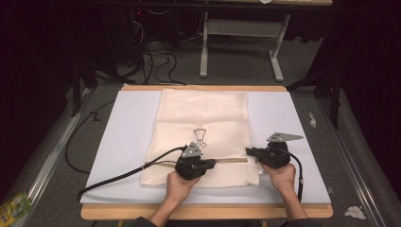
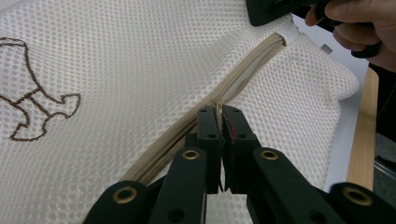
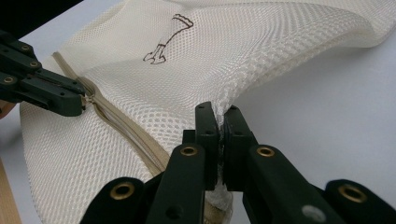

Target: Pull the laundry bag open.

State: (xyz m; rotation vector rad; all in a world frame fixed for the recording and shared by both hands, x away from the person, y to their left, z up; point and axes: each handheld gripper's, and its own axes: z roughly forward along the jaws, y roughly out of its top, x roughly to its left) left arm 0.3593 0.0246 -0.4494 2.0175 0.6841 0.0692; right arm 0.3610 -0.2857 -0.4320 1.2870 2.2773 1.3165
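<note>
The mesh laundry bag (image 1: 203, 127) lies flat on the white board of the table (image 1: 127, 142), its zip (image 1: 231, 160) running across the near part between my two hands. It is light, limp netting that gives no resistance of its own, so I judge that any pull on the zip will simply drag the bag along unless the far end is pinned. My left gripper (image 2: 219, 112) is squeezed together on what looks like the zip pull, though the tab itself is hidden between the jaws. My right gripper (image 3: 219, 114) is clamped on the bag's edge at the zip's end, where the folded seam gives firmer purchase than bare mesh. The netting could snag or stretch, so the tape and seams are the places to hold.
</note>
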